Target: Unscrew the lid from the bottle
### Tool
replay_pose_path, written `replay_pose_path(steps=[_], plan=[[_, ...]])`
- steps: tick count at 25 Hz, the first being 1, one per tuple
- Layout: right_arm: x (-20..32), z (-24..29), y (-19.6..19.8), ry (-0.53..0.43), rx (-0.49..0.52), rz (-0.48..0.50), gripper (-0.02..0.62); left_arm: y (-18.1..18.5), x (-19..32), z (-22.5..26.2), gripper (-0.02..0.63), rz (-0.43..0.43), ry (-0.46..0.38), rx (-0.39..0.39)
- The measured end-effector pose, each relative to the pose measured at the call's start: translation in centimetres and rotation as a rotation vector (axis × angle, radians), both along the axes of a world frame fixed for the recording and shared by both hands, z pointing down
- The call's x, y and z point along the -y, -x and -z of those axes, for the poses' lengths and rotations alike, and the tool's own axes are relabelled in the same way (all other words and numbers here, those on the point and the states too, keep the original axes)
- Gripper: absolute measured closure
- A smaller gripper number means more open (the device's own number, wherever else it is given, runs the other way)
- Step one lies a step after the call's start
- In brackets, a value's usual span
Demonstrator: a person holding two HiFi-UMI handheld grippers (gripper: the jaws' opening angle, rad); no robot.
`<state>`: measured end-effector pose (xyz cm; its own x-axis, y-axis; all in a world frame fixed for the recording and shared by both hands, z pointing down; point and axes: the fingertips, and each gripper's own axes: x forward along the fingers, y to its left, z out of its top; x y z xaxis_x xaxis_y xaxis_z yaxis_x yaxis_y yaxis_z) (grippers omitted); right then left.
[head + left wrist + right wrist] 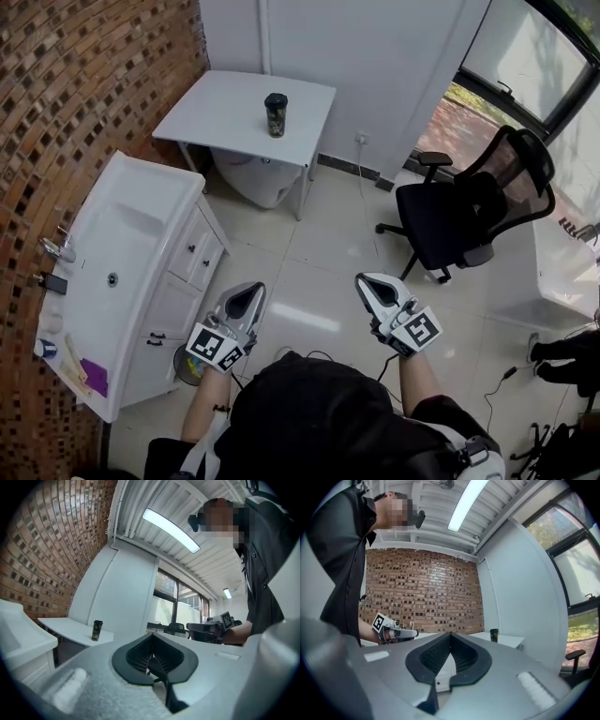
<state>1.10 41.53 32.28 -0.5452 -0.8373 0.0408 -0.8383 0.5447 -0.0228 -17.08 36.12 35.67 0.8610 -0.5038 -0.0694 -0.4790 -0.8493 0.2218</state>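
Observation:
A dark bottle (pixel 276 114) with a black lid stands upright on the white table (pixel 225 112) against the far wall. It shows small and far off in the left gripper view as the bottle (pixel 97 630), and in the right gripper view as the bottle (pixel 493 635). My left gripper (pixel 251 293) and right gripper (pixel 367 282) are held side by side close to my body, well short of the table. Both have their jaws shut with nothing between them.
A white washbasin cabinet (pixel 122 281) runs along the brick wall on the left. A black office chair (pixel 469 211) stands at the right by the window. Tiled floor (pixel 309 253) lies between me and the table. A small bin (pixel 187 366) sits by the cabinet.

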Motion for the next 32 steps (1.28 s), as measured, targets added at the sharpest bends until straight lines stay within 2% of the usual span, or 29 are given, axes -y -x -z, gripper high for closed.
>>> replay_pose_path(steps=[2,5,8,11,15,18,23,27,32], plan=[[1.3,0.0,2.0,0.007,0.023,0.039,0.589,2.3,0.9,-0.3,0.604,0.065,-0.001,0.027],[2.9,0.1,4.3,0.016,0.062,0.068,0.589,5.1,1.6,0.1,0.604,0.088,-0.008,0.023],[4.7,-0.2,7.0,0.013,0.017,0.111,0.589,7.6,2.2,0.5,0.604,0.095,-0.029,0.028],[6.6,0.0,11.2,-0.014,-0.041,0.192,0.589,10.0,3.3,0.8,0.604,0.122,-0.044,0.030],[9.0,1.3,14.6,-0.049,-0.031,0.270,0.589,11.0,5.1,0.8,0.604,0.151,-0.046,0.022],[10.6,1.3,14.0,-0.043,-0.016,0.287,0.589,10.2,6.0,0.7,0.604,0.153,-0.048,0.030],[14.0,1.1,10.9,-0.053,0.000,0.315,0.589,7.4,9.5,0.3,0.604,0.179,-0.048,0.033],[17.6,1.4,7.0,-0.072,0.022,0.337,0.589,2.7,13.1,0.8,0.603,0.186,-0.074,0.057],[21.9,2.0,1.7,-0.079,0.034,0.387,0.589,-2.7,17.4,2.6,0.603,0.211,-0.103,0.050]])
